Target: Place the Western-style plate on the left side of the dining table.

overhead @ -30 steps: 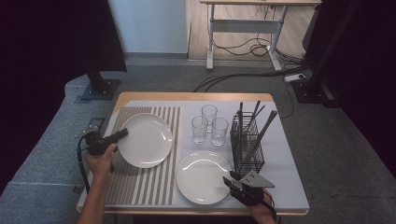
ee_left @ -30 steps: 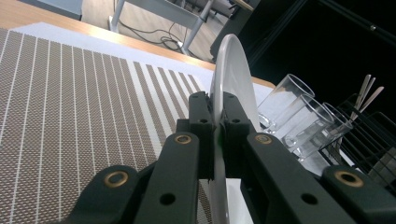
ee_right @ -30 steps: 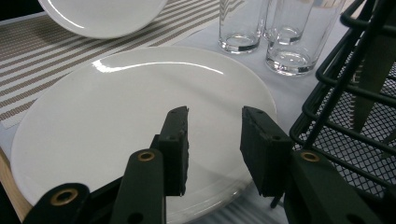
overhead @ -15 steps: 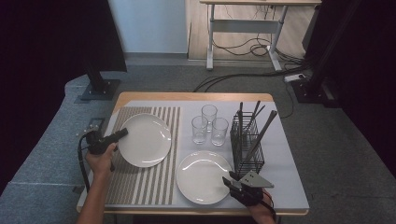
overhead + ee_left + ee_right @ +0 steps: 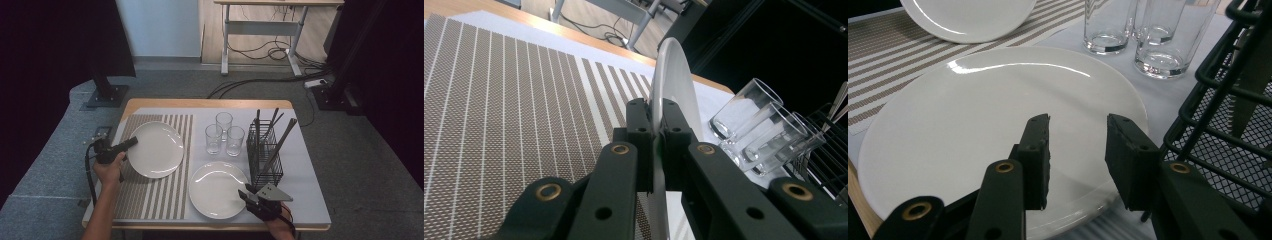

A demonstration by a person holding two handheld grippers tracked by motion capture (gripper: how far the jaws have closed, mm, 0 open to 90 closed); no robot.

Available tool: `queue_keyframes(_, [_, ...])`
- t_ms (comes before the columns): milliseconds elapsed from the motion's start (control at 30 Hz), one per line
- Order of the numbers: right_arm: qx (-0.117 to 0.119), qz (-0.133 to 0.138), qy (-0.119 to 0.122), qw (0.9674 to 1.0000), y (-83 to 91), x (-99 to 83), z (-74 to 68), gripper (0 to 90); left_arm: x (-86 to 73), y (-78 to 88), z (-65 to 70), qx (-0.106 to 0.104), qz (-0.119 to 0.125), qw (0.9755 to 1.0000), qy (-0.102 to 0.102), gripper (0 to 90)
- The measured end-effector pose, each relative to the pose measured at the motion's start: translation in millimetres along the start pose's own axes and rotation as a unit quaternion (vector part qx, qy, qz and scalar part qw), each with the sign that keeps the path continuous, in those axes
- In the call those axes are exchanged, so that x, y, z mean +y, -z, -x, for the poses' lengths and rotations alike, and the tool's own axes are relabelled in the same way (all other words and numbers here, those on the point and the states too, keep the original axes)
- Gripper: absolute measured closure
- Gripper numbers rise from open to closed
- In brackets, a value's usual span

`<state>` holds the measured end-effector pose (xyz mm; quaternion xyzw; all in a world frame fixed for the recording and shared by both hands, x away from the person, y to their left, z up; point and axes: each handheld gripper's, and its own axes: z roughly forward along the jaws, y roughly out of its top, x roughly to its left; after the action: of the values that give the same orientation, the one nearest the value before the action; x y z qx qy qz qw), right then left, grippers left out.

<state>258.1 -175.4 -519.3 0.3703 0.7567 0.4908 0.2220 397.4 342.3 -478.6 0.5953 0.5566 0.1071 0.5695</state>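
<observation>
While its jaws pinch the rim edge-on, left gripper clamps far plate, left-centre on mat, seemingly to lift or drag it | right gripper agape over near plate, lower centre, holding nothing | glasses, rack right.

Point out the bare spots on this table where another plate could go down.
Most room: the striped placemat in front of the gripped far plate, left of the near plate. A narrower strip lies right of the wire caddy. The glasses and caddy crowd the middle.
</observation>
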Motion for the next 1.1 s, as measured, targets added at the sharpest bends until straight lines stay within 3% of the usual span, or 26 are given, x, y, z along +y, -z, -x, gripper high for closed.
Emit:
queue_keyframes(333, [-0.001, 0.0, 0.0, 1.0, 0.1, -0.2, -0.1, 62.2, -0.6, -3.6, -0.7, 0.016, -0.002, 0.9999, -0.002, 86.4])
queue_keyframes(1100, [-0.001, -0.001, 0.004, 1.0, -0.1, -0.6, -0.7, 60.8, -0.7, -4.4, -6.1, 0.021, -0.009, 0.9997, 0.004, 86.1])
